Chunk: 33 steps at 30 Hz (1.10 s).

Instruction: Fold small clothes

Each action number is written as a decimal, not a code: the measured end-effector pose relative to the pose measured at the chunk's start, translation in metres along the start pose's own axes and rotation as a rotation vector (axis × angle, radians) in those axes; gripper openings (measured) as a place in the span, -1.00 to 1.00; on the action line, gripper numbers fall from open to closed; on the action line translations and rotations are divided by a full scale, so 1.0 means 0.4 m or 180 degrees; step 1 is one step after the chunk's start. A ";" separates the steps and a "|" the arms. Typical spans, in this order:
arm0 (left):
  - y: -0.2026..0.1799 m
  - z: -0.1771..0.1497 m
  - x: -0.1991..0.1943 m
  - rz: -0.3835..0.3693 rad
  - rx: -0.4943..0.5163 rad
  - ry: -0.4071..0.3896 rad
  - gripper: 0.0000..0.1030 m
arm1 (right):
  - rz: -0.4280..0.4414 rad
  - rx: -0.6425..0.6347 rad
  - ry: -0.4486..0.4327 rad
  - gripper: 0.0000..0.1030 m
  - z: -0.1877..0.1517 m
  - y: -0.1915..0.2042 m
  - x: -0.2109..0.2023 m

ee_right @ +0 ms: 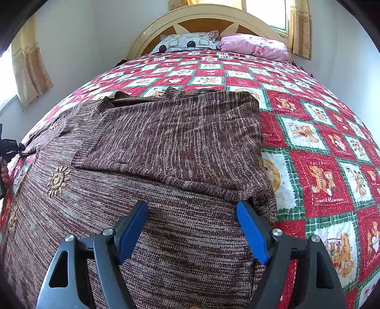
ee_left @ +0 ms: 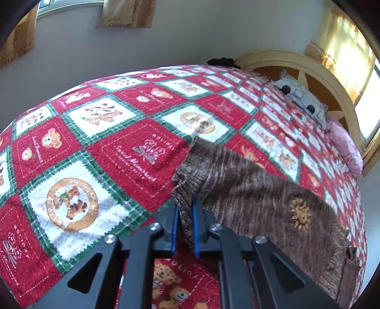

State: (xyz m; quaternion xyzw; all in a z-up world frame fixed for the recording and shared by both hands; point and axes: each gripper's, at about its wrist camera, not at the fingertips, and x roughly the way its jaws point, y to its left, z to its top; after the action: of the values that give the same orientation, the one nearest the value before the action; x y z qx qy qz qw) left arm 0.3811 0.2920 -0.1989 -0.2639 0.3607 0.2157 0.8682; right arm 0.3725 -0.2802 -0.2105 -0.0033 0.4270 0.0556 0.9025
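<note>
While my left gripper [ee_left: 184, 206] pinches a raised edge of the brown knitted sweater [ee_right: 171, 147] between its blue pads, my right gripper [ee_right: 192, 218] hovers over the same garment with its jaws spread wide, holding nothing. The sweater lies on a bed [ee_right: 315, 152] covered by a red, white and green quilt with teddy bear squares. One sleeve is folded across the body, and small tan sun-shaped patches [ee_right: 57, 177] dot the knit on the left side. In the right wrist view, my left gripper [ee_right: 9, 147] shows at the far left edge, gripping the sweater's side. A patterned pillow [ee_right: 187, 42] and a pink pillow [ee_right: 256, 46] rest against the cream headboard [ee_right: 201, 16], with curtains [ee_right: 28, 76] at the windows
</note>
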 end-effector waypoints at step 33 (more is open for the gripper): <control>-0.676 -0.396 -0.212 -0.1422 0.1688 -0.0064 -0.77 | 0.0279 0.0250 -0.0150 0.51 -0.006 -0.037 -0.013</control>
State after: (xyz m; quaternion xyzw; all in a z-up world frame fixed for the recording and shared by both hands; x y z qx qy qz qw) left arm 0.3980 -0.0284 -0.1496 -0.0994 0.3289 -0.0784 0.9358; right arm 0.3688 -0.2955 -0.2085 0.0521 0.4072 0.0783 0.9085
